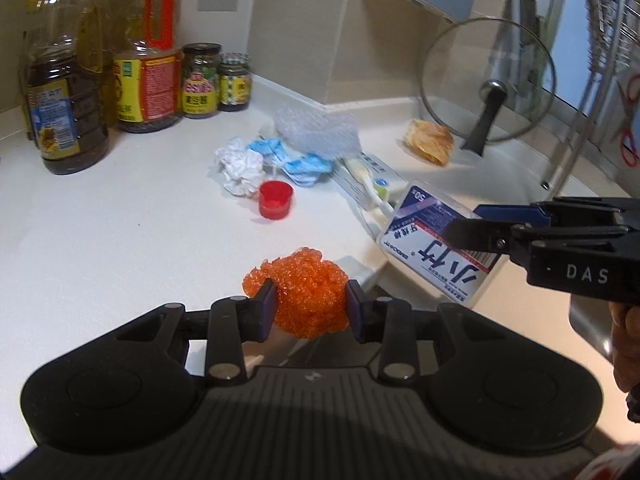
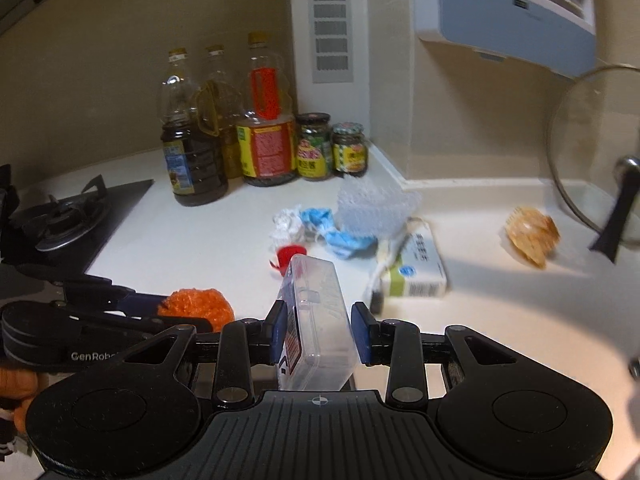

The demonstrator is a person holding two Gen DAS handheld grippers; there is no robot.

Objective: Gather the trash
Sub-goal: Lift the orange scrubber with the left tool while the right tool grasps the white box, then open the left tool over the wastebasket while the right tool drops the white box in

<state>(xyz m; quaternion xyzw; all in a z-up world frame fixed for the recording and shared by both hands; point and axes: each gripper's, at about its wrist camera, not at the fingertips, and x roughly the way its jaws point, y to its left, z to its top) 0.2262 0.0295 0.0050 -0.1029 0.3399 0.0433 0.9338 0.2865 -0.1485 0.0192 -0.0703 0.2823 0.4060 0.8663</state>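
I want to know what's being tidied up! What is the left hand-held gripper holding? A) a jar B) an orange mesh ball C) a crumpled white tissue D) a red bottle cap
B: the left hand-held gripper has its blue pads pressed on either side of the orange mesh ball.

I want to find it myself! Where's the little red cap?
Look at the white counter, in front of the oil bottles and jars. In the trash pile there, the red cap stands open side up beside the crumpled white paper; it is the pile's only red piece.
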